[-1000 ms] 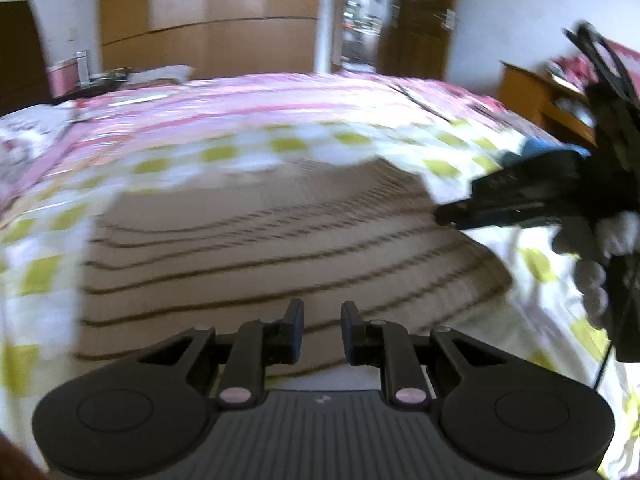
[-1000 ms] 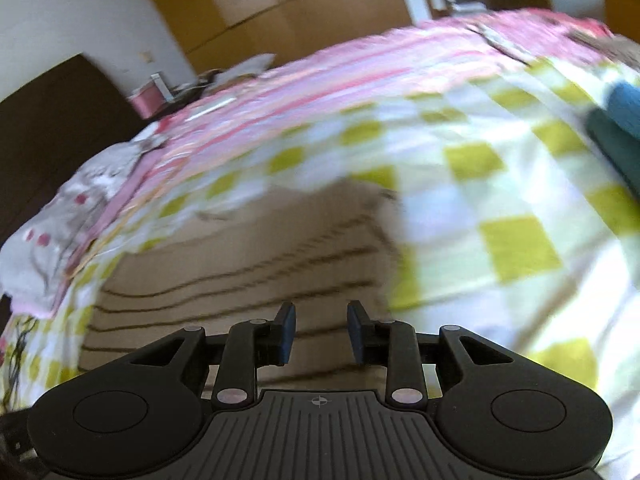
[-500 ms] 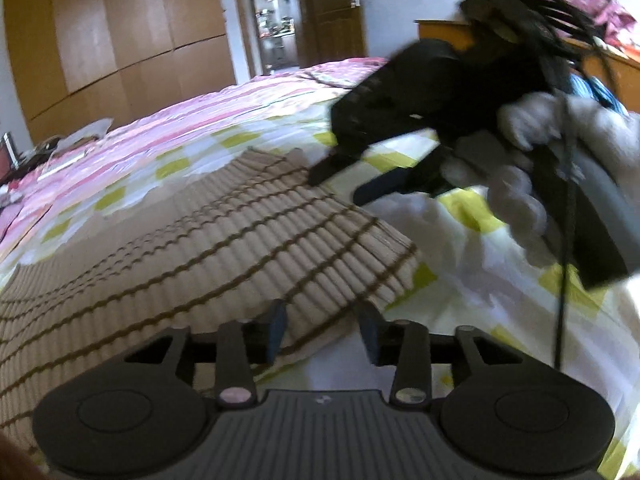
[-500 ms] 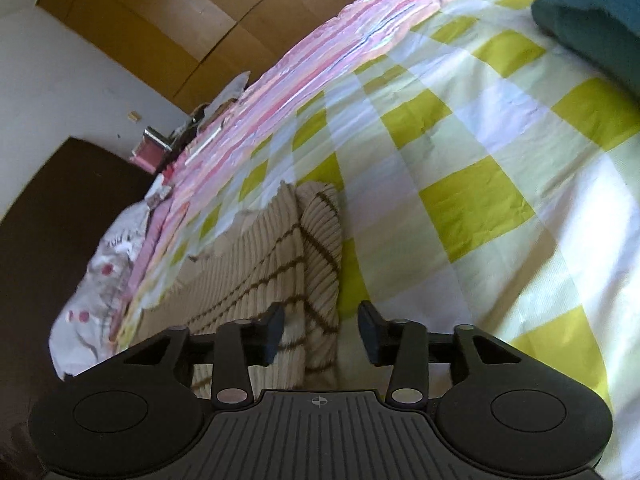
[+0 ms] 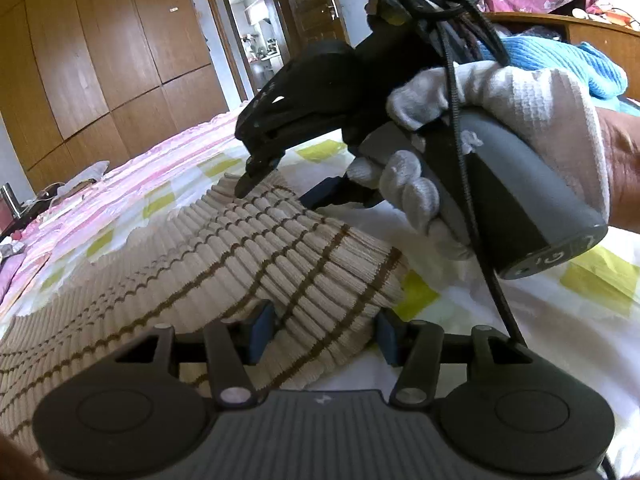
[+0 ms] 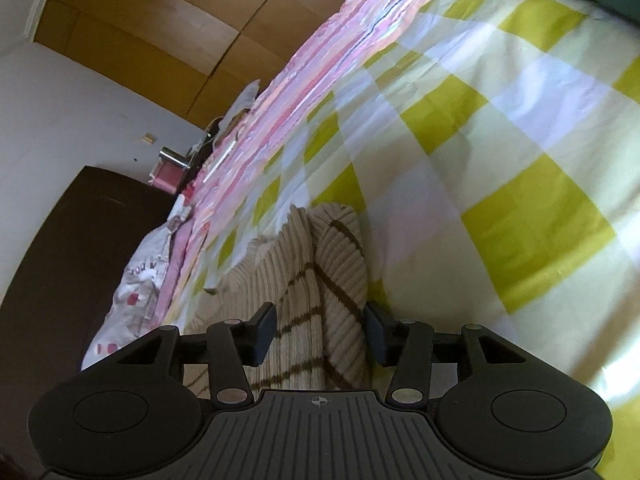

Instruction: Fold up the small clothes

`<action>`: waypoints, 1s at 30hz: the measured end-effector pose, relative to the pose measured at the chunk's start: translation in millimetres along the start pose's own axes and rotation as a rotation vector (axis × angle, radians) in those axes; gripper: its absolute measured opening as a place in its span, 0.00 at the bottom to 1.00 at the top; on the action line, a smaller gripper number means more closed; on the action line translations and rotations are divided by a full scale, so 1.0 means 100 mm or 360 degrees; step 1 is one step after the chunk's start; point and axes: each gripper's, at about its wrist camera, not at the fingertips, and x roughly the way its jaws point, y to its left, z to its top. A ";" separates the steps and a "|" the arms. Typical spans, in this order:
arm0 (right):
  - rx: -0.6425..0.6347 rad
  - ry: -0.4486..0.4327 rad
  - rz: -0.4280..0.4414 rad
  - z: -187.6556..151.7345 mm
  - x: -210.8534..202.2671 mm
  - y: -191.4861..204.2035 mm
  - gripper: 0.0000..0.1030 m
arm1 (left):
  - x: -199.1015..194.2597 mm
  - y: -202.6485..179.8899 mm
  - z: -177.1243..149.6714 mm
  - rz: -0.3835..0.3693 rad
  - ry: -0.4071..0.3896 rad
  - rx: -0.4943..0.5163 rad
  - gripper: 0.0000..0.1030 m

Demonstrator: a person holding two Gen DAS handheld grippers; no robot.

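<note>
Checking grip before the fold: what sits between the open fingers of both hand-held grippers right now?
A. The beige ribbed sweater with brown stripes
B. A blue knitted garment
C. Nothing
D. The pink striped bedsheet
A: the beige ribbed sweater with brown stripes bulges between the spread fingers of the left hand-held gripper and the right hand-held gripper.

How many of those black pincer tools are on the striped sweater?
2: the left gripper straddles the striped sweater at its near edge; the right gripper straddles its far corner.
</note>
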 end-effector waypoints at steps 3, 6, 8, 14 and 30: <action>0.0007 0.0007 0.0043 0.02 0.04 -0.02 0.46 | -0.02 0.00 0.00 -0.0011 -0.0007 -0.0025 0.57; 0.0014 0.0018 0.0090 0.03 0.06 -0.06 0.46 | 0.00 -0.04 0.01 0.0006 -0.0017 -0.0012 0.56; 0.0015 0.0028 0.0100 0.05 0.07 -0.06 0.45 | 0.01 -0.05 0.03 0.0022 -0.0025 0.0005 0.56; 0.0068 0.0048 0.0071 0.06 0.04 -0.14 0.22 | -0.14 -0.13 0.04 0.0058 -0.0080 0.0030 0.48; 0.0032 0.0100 0.0102 0.10 0.04 -0.16 0.22 | -0.13 -0.18 0.02 0.0019 -0.0092 0.0051 0.44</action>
